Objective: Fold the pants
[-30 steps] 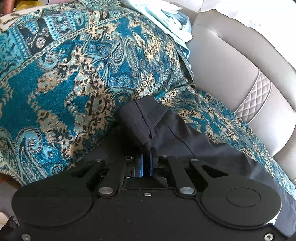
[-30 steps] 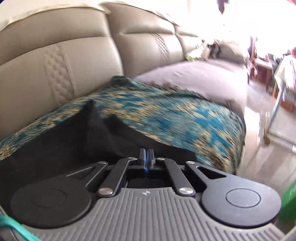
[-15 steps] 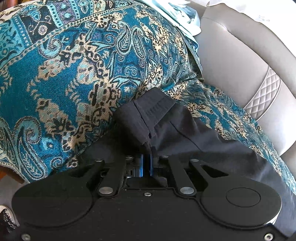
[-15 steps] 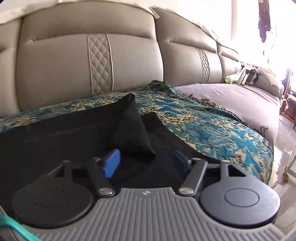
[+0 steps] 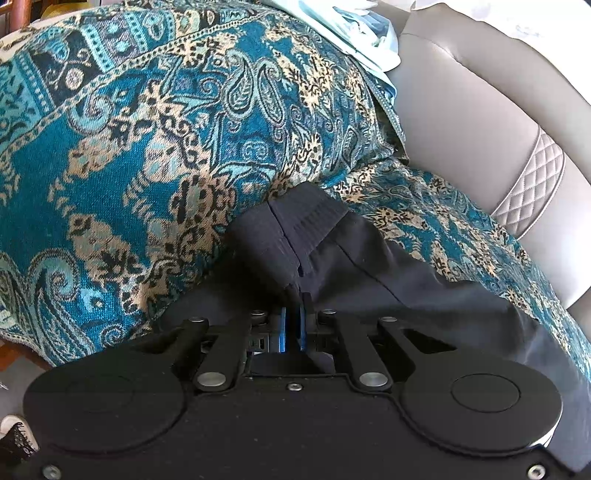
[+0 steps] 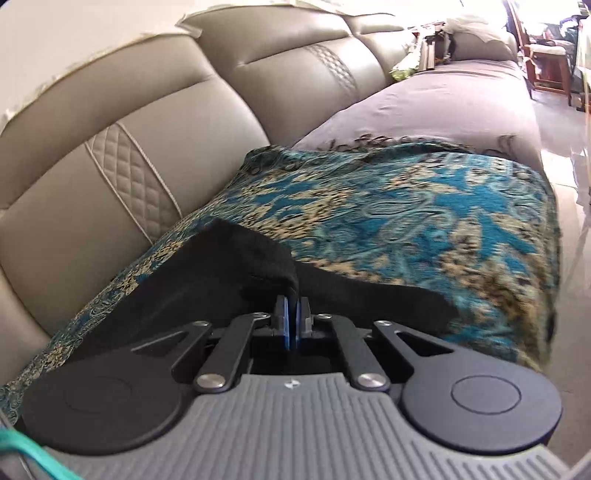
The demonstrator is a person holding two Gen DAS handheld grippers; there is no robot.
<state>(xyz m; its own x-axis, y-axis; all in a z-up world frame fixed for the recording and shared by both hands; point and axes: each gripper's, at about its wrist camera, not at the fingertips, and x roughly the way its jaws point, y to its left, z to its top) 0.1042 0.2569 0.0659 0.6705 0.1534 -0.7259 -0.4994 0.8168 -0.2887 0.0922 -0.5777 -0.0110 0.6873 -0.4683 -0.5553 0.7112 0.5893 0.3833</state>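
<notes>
Black pants (image 5: 388,273) on a teal paisley throw (image 5: 147,147) over the grey sofa (image 6: 129,122). Left gripper (image 5: 293,317) clamps the waistband; right gripper (image 6: 293,317) pinches a fabric fold. Pale clothes (image 5: 354,33) at the throw's far edge.

Left hand-held gripper (image 5: 293,314) clamped on black pants (image 5: 369,266), atop paisley throw (image 5: 147,147).

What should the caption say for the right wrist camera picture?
Right gripper pinching a fold of black pants on the teal patterned throw.
</notes>
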